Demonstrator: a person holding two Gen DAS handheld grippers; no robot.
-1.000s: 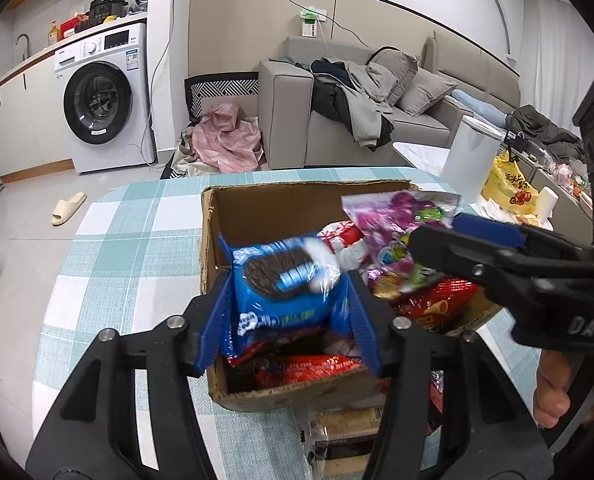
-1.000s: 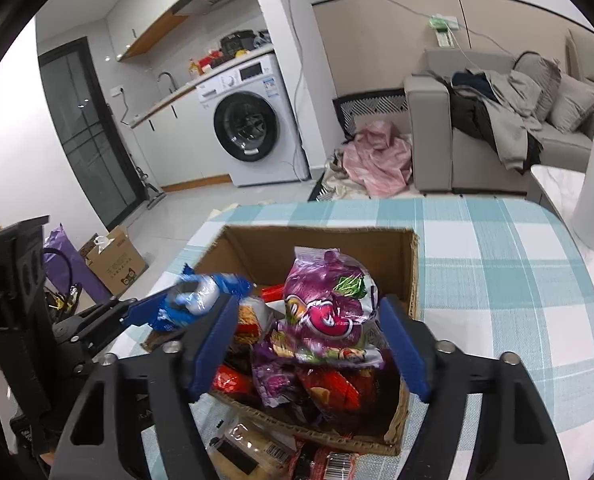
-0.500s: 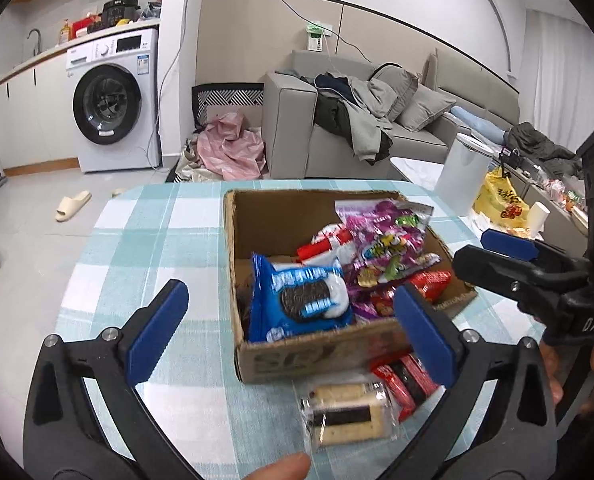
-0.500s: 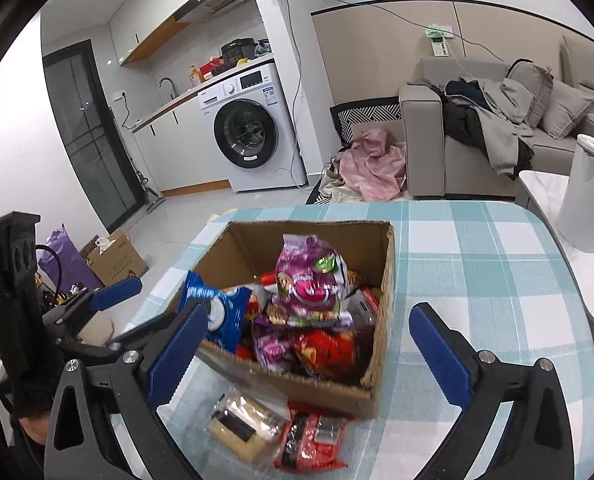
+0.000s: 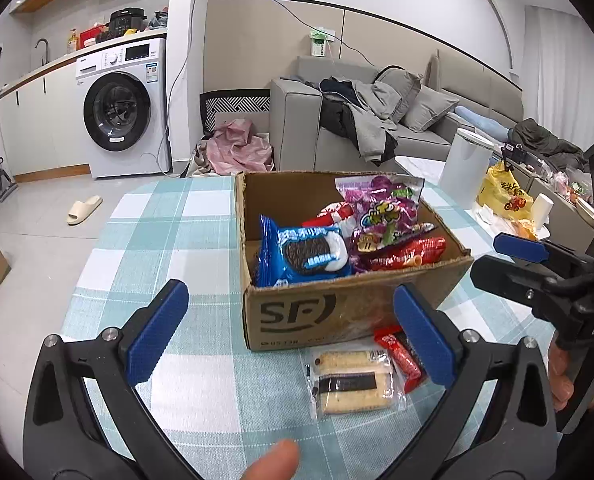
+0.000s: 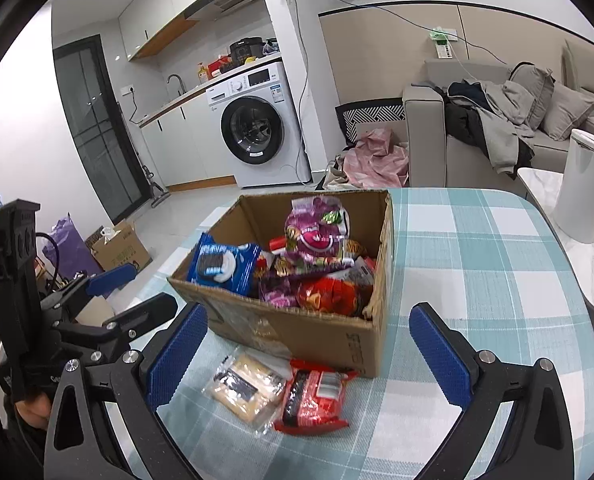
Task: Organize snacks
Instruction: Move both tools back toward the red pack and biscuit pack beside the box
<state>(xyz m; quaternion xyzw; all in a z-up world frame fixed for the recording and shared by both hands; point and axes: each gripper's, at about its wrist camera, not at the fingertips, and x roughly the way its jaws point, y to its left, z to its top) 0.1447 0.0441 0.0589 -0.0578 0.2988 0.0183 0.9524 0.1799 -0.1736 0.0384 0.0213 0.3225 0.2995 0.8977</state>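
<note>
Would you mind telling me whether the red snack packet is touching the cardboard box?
Touching: in the right wrist view the red snack packet has its top edge against the cardboard box.

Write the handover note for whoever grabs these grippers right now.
Left gripper: jaws wide open, nothing held, hovering before the cardboard box.
Right gripper: jaws wide open, nothing held, facing the same box from the other side.
In the box: blue cookie pack, purple snack bag, red snack bag, more packets underneath.
On the checked tablecloth, in front of the box: clear-wrapped cracker pack and red packet, side by side.
Done: most snacks are boxed.
Left: those two packets; probably take the crackers with the left gripper, red packet with the right.
</note>
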